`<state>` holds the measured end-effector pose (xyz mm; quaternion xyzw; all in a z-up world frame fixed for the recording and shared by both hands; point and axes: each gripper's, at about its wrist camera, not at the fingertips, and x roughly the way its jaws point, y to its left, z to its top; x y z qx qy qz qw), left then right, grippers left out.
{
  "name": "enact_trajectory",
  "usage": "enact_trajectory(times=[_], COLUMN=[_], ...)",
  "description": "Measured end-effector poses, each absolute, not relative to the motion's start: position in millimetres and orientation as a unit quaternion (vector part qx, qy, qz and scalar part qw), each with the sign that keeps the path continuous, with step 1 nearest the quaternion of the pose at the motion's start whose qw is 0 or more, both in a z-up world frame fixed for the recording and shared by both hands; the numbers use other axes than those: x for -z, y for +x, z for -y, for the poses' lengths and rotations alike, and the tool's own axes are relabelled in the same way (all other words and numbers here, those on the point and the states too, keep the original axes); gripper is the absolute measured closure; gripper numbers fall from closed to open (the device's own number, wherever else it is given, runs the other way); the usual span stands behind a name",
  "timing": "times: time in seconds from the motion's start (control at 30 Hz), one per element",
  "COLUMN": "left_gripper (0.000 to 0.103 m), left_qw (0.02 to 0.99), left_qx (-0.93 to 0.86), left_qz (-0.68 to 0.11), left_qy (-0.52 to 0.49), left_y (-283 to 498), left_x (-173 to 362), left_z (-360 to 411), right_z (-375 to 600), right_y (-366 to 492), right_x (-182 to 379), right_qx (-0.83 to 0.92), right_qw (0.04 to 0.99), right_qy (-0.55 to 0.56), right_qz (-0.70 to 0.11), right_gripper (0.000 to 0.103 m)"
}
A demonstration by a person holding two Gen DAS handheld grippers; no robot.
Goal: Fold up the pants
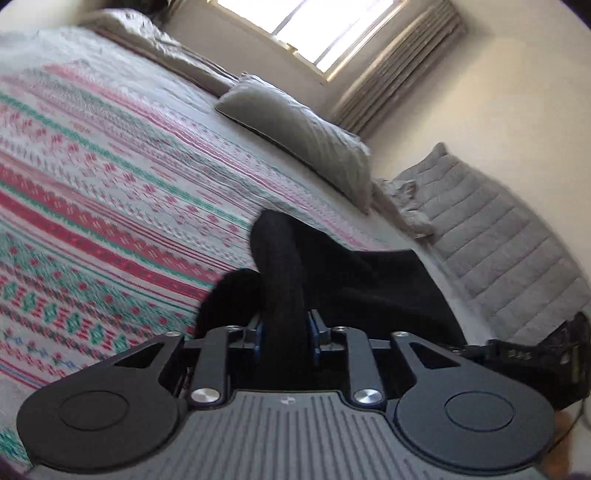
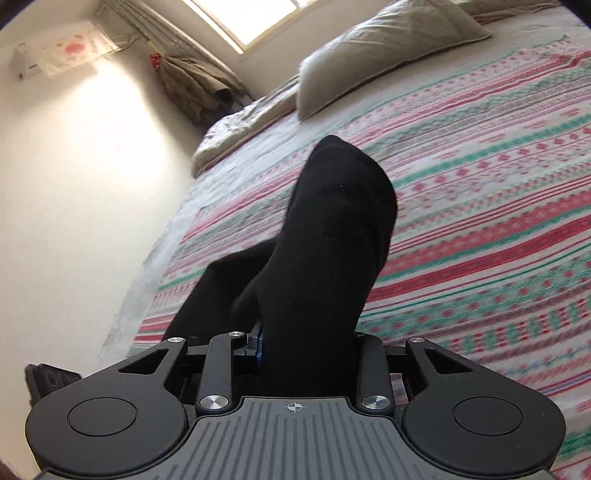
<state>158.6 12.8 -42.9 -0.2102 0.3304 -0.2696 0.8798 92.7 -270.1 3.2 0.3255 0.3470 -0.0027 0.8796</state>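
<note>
Pants (image 1: 280, 266) clamped in both grippers' jaws.

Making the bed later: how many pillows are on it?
2: one pillow at the head of the bed, a second pillow beside it along the same end. Others may be hidden.

No text can be read; only a small crosshair mark (image 2: 294, 407) stands on the right gripper's grey body, lower centre.

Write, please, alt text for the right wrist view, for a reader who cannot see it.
The right gripper has its jaws shut on a bunch of black pants, raised over a bed with a striped pink and green bedspread. A pillow lies beyond, under a bright window.
</note>
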Motion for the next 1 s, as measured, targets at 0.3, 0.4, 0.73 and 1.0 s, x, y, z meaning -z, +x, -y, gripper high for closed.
enact_trajectory(times=[0.3, 0.4, 0.73, 1.0], left_gripper=[0.017, 0.023, 0.064, 0.062], left_qw=[0.837, 0.804, 0.777, 0.789], left_qx=[0.273, 0.297, 0.345, 0.386], left_qz=[-0.419, -0.433, -0.387, -0.327], left_qy=[-0.222, -0.279, -0.357, -0.348], left_y=[194, 205, 197, 205], left_x=[81, 93, 97, 87], left_z=[-25, -38, -18, 11], right_z=[326, 330, 316, 337], right_y=[68, 66, 84, 75], right_x=[31, 45, 55, 14], right_qx=[0.061, 0.04, -0.007, -0.011], right_qw=[0.845, 0.83, 0.861, 0.902], right_qy=[0.39, 0.411, 0.392, 0.373], right_qz=[-0.362, -0.374, -0.323, -0.215], right_gripper=[0.041, 0.041, 0.074, 0.074])
